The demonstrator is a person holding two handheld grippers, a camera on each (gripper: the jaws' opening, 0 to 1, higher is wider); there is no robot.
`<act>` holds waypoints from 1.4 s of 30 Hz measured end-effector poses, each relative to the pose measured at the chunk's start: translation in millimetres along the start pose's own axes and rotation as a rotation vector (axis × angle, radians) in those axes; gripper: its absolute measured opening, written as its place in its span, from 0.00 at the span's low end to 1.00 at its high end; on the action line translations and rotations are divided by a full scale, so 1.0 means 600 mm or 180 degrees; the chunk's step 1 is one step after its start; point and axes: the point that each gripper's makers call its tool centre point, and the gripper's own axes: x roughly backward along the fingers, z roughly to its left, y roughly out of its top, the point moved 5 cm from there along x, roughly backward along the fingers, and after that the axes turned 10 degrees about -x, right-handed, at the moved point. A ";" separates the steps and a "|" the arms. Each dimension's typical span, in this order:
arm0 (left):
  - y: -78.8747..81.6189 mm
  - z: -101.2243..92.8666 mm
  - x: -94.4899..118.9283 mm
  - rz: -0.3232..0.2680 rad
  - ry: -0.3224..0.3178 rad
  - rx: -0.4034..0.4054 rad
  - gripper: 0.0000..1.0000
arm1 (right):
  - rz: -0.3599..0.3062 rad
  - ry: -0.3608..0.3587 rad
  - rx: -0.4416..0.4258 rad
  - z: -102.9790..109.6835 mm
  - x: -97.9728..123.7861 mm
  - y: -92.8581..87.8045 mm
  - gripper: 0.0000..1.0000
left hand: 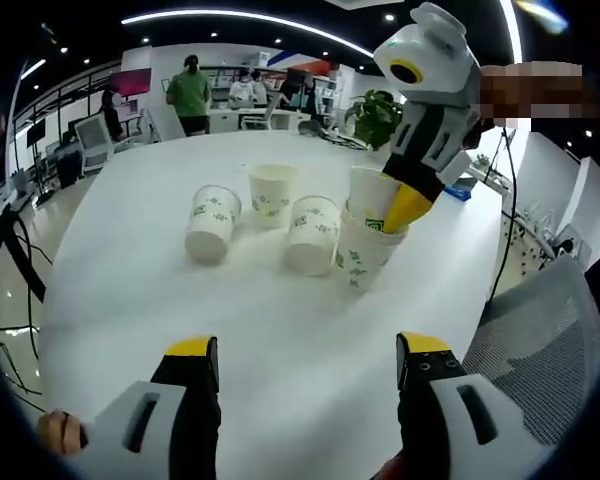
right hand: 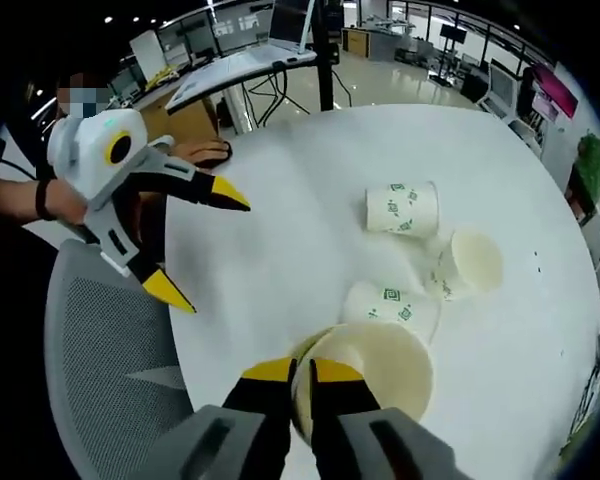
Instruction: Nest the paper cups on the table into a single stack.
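Note:
Several white paper cups with green print are on the white round table (left hand: 130, 300). One cup (left hand: 212, 222) lies on its side at the left, an upright cup (left hand: 271, 192) stands behind it, and another cup (left hand: 313, 232) lies next to them. My right gripper (left hand: 405, 210) comes in from the upper right, shut on the rim of a cup (left hand: 370, 193) that sits tilted inside a lower cup (left hand: 363, 257). In the right gripper view my right gripper (right hand: 302, 375) pinches that cup's (right hand: 375, 370) near rim. My left gripper (left hand: 308, 360) is open, short of the cups and apart from them.
A grey mesh chair (left hand: 540, 330) stands at the table's right edge, and the chair (right hand: 110, 370) is at the lower left in the right gripper view. My left gripper (right hand: 200, 242) hovers open over that table edge. People and desks are far behind, with a plant (left hand: 375, 115) beyond the table.

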 end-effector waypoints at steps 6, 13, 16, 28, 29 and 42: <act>0.001 0.000 -0.001 0.0001 -0.0003 -0.0002 0.71 | -0.0013 0.0003 -0.0011 -0.001 0.004 0.000 0.05; 0.006 -0.005 0.000 -0.0006 -0.0014 -0.0013 0.71 | -0.0078 0.0003 -0.0057 -0.002 0.011 0.003 0.07; 0.009 -0.006 -0.002 -0.0010 -0.0026 -0.0024 0.71 | -0.0116 0.0002 -0.0102 0.000 0.017 0.002 0.08; 0.020 -0.013 0.003 -0.0015 -0.0045 -0.0075 0.71 | -0.0409 -0.0034 -0.0268 -0.009 0.039 0.008 0.22; 0.020 -0.012 0.003 -0.0017 -0.0044 -0.0078 0.71 | -0.0465 -0.0030 -0.0323 -0.017 0.033 0.011 0.24; 0.032 0.014 0.000 -0.0022 0.0001 -0.0112 0.71 | -0.1108 -0.0111 -0.0778 -0.033 0.081 -0.020 0.44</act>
